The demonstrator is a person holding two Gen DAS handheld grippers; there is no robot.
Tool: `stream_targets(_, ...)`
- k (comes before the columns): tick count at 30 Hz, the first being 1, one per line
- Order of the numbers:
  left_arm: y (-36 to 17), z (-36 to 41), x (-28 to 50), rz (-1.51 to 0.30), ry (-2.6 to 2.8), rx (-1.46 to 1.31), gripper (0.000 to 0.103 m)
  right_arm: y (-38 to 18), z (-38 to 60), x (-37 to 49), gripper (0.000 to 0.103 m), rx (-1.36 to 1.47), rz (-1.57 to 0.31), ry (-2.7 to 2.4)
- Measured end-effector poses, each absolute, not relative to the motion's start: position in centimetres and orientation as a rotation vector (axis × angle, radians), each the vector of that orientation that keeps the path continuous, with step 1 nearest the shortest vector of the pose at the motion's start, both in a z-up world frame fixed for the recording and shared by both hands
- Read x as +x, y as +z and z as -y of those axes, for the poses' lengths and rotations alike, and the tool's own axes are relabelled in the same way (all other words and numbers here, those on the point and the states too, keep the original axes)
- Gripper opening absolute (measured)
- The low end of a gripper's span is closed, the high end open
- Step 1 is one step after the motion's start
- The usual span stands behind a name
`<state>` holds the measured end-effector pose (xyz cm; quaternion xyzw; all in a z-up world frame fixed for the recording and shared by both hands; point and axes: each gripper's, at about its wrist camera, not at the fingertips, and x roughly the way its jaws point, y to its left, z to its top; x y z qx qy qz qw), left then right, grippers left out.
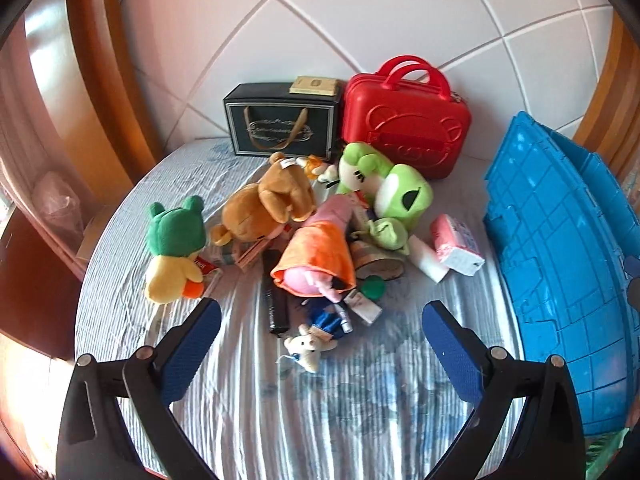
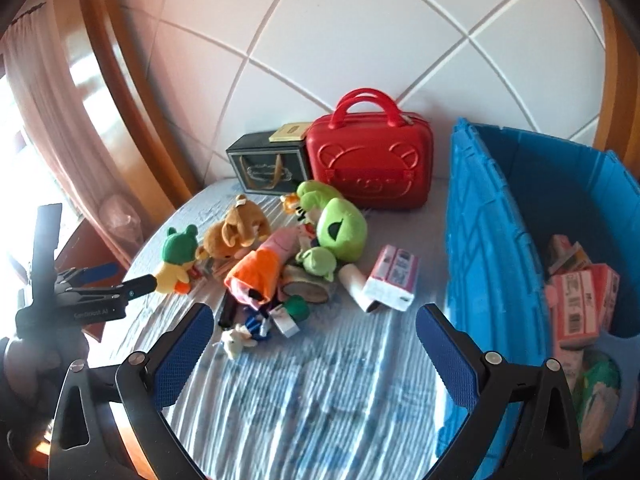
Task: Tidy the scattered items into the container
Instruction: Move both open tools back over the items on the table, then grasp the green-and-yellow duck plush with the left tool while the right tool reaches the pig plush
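A pile of toys lies on the striped bed sheet (image 1: 320, 420): a brown bear (image 1: 264, 208), a green-hooded yellow plush (image 1: 172, 248), a green frog plush (image 1: 400, 196), a pink and orange plush (image 1: 320, 252), a small white bear (image 1: 308, 346) and a pink and white box (image 1: 456, 244). The blue crate (image 2: 500, 260) stands at the right and holds pink boxes (image 2: 580, 300). My left gripper (image 1: 322, 352) is open and empty, just short of the small white bear. My right gripper (image 2: 314, 350) is open and empty, between the pile and the crate.
A red case (image 1: 404, 120) and a dark gift box (image 1: 280, 124) stand against the white padded headboard (image 1: 360, 20). The left gripper body (image 2: 80, 300) shows at the left of the right wrist view. Wooden bed frame and curtain lie at the left.
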<state>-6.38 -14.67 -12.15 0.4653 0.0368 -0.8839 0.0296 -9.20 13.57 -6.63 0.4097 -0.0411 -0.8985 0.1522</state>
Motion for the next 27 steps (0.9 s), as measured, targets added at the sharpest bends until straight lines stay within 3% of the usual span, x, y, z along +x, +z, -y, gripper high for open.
stream_targets(11, -17.3, 25.4, -8.2, -0.149, -2.613, 1.453, 0.102, -13.9, -3.9, -12.8, 0.103, 1.3, 0.019, -2.474)
stream_targets(27, -30.6, 36.8, -18.7, -0.17, -2.457, 1.509, 0.102, -21.2, 5.2, -18.4, 0.103, 1.487, -0.108, -2.392)
